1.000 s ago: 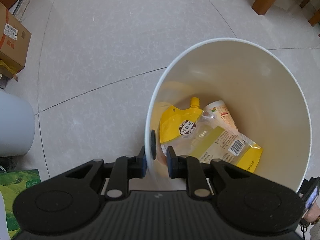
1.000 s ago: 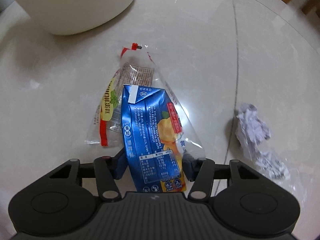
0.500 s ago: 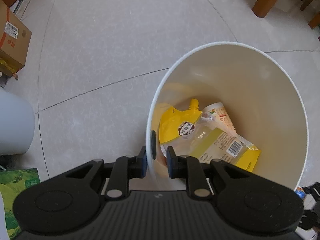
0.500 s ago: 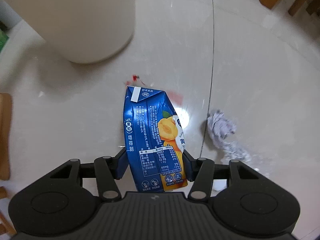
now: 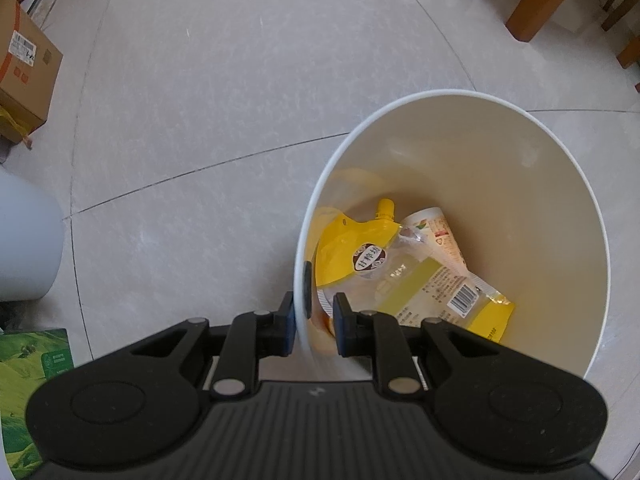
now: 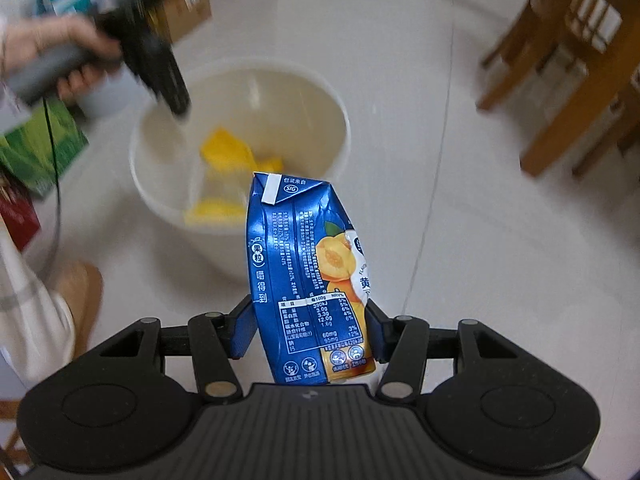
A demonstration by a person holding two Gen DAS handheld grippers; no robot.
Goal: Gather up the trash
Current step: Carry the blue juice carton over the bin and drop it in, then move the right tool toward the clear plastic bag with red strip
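**Carton transfer to bin**

Bin (image 5: 560,200) serves as the landmark. The left gripper (image 5: 310,316) is clamped narrowly on the near rim, one finger inside and one outside, apparently steadying the bin. The right gripper (image 6: 310,330), jaws part open, pinches the blue juice carton (image 6: 304,276) by its base, short of the bin. Yellow wrappers (image 5: 440,280) lie inside on the bottom.

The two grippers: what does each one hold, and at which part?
The right gripper holds the blue juice carton by its lower sides. The left gripper clamps the white bin by its rim wall.
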